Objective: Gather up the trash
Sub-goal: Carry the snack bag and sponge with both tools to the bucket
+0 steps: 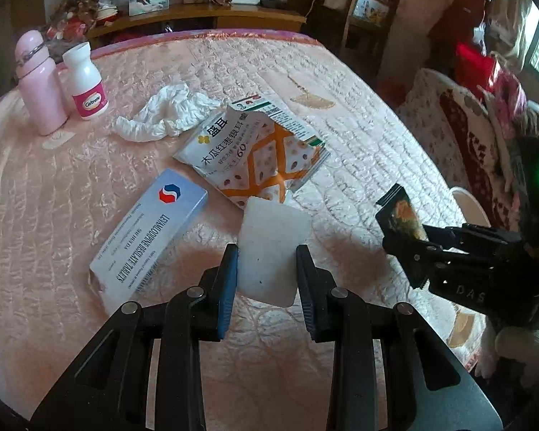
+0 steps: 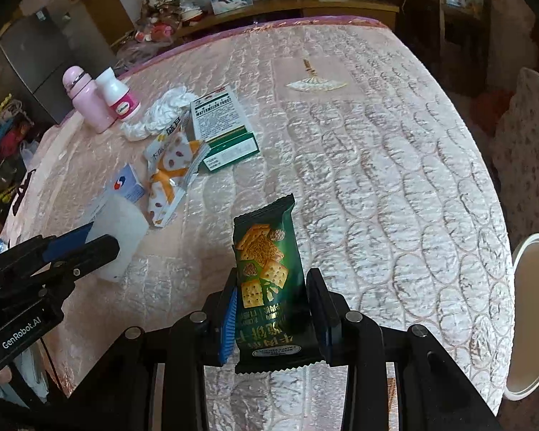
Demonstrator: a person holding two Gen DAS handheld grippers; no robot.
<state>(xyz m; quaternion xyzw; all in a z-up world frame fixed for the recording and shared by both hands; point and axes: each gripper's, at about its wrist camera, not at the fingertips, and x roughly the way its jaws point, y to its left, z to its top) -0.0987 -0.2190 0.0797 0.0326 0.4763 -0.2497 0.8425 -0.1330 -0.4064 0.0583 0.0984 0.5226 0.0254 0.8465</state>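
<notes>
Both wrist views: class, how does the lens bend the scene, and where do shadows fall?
Left wrist view: the bedspread bulges, corners vignette black, and a soft shadow lies beside the white packet. Right wrist view: same barrel curve, dim room behind, shadow beneath the green cracker wrapper.

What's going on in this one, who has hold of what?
A person is clearing trash off a quilted bed with two handheld grippers. The left gripper holds a white translucent packet; the right gripper is shut on a green cracker wrapper. On the bed lie a crumpled tissue, a white-and-orange snack bag, a blue-and-white tablet box and a green box.
</notes>
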